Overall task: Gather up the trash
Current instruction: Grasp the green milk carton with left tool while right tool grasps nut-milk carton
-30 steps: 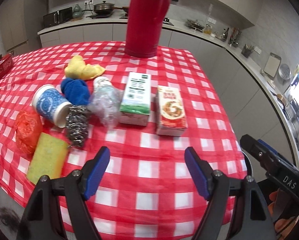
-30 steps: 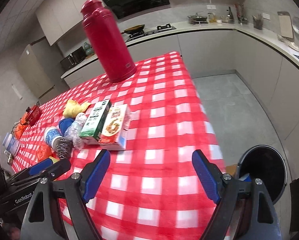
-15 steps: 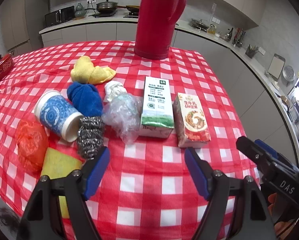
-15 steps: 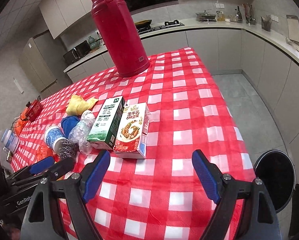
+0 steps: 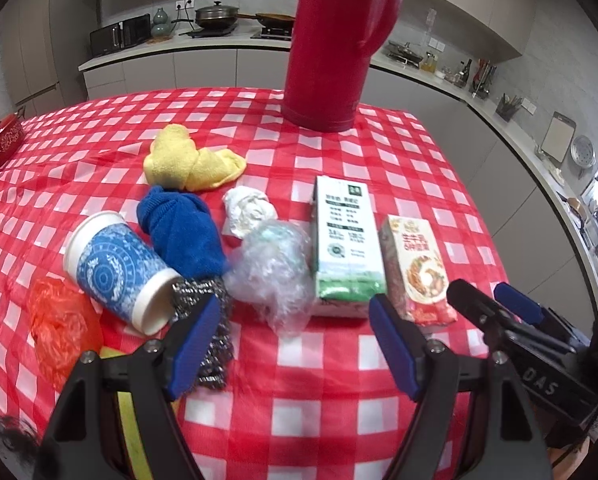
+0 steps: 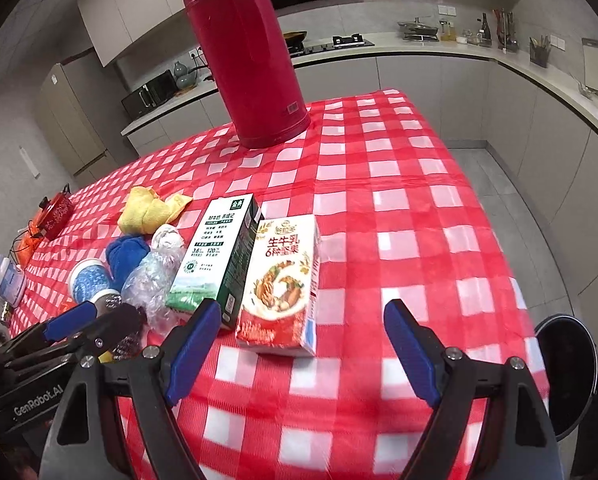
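Trash lies in a loose cluster on the red-checked tablecloth [image 5: 339, 400]. From the left wrist camera, the left gripper [image 5: 295, 344] hovers at 6 o'clock with its blue-padded jaws wide apart and nothing between them. Just beyond its left pad sits a steel scourer [image 5: 215, 344], and at 9 o'clock a blue-patterned paper cup [image 5: 119, 272] lies on its side, mouth toward the camera, touching an orange plastic bag [image 5: 59, 324]. A blue cloth [image 5: 183, 232] rests just behind the cup, a yellow cloth [image 5: 187, 160] beyond it at 11 o'clock. Crumpled white paper [image 5: 249, 210] and clear crumpled plastic [image 5: 273, 268] sit near the centre, the plastic against a green-and-white milk carton [image 5: 345, 240] lying flat. An orange-and-red carton [image 5: 417, 268] lies just beside it at 3 o'clock. A tall red thermos [image 5: 339, 40] stands upright at 12 o'clock. The right gripper [image 5: 511, 312] shows at 4 o'clock.

From the right wrist camera, the right gripper [image 6: 303, 352] has its jaws wide and empty, just short of the orange-and-red carton [image 6: 283, 284], which touches the green-and-white milk carton [image 6: 219, 252] on its left. A dark round bin [image 6: 571, 372] stands on the floor at 4 o'clock, off the table edge. The left gripper [image 6: 95, 320] enters at 8 o'clock.
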Motion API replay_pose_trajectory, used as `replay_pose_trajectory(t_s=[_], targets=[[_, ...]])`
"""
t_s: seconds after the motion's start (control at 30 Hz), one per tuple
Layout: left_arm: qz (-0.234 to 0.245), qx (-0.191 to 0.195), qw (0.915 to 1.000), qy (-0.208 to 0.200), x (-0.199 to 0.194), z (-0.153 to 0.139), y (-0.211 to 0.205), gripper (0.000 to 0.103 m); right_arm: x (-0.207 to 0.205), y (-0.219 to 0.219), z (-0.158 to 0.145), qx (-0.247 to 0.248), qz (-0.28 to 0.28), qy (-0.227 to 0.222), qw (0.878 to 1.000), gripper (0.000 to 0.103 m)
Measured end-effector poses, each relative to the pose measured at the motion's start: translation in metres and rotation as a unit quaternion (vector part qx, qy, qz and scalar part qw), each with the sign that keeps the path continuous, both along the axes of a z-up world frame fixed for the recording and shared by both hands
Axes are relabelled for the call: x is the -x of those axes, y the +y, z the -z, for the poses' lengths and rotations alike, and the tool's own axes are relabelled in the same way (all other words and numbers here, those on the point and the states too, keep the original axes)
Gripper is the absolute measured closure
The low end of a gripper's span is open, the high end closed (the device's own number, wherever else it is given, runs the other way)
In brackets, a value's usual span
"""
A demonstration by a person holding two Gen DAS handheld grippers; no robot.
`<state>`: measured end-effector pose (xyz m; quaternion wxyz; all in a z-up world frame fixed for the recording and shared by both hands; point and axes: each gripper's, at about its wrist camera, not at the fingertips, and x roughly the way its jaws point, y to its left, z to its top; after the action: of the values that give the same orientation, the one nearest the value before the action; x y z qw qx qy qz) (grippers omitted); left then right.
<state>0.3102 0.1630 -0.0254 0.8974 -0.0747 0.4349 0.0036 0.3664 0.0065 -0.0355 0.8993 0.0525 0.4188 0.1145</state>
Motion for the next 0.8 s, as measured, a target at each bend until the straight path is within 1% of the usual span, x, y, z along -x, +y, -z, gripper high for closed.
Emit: replay_pose_trajectory(t_s=[0.3, 0.63, 0.67, 0.7, 0.73, 0.8], targets=[[-0.003, 0.005, 1.0000, 0.004, -0.015, 0.006, 0.015, 0.025, -0.036, 0.018, 0.022, 0.015, -0.001, 0.021, 1.000, 0.027], [0.002, 0.003, 0.9999, 0.011, -0.027, 0.012, 0.017, 0.025, -0.049, 0.023, 0.039, 0.019, -0.004, 0.043, 0.999, 0.029], [0.002, 0.002, 0.9999, 0.011, -0.027, 0.012, 0.017, 0.025, -0.050, 0.023, 0.041, 0.017, -0.005, 0.044, 0.999, 0.034], [0.002, 0.001, 0.9999, 0.011, -0.028, 0.012, 0.016, 0.025, -0.050, 0.023, 0.042, 0.015, -0.008, 0.046, 0.999, 0.043], [0.002, 0.001, 0.9999, 0.011, -0.028, 0.013, 0.016, 0.025, -0.051, 0.023, 0.043, 0.015, -0.012, 0.049, 0.999, 0.047], [0.003, 0.003, 0.9999, 0.012, -0.029, 0.013, 0.015, 0.025, -0.051, 0.023, 0.042, 0.019, -0.013, 0.043, 0.999, 0.050]])
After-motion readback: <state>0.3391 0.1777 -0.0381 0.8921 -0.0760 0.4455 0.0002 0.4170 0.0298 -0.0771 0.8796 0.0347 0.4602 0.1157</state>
